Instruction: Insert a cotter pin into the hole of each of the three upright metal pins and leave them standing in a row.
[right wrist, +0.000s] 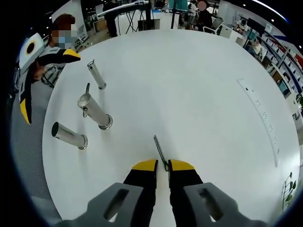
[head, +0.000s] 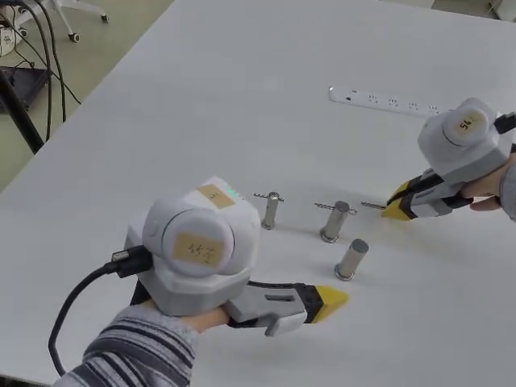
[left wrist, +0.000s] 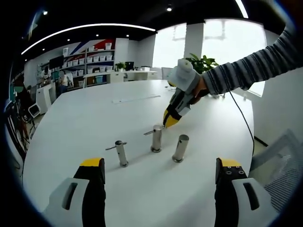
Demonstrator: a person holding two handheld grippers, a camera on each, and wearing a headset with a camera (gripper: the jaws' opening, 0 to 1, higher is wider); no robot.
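Both are the same build tbh; left gripper [head: 332, 298] has a rounded pale grey housing, a tan sticker [head: 197, 248] on top, dark jaws with yellow tips, black cable [head: 76, 302] plugged into its side; right gripper [head: 395, 211] matches, sticker included; striped grey knit sleeve [head: 137, 351].

White table [head: 242, 97]: three pins [head: 334, 222], power strip [head: 387, 101]

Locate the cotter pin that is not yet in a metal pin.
It is pinched in the right tongs: the cotter pin juts from their tips, at the right of the head view, just right of the middle metal pin.
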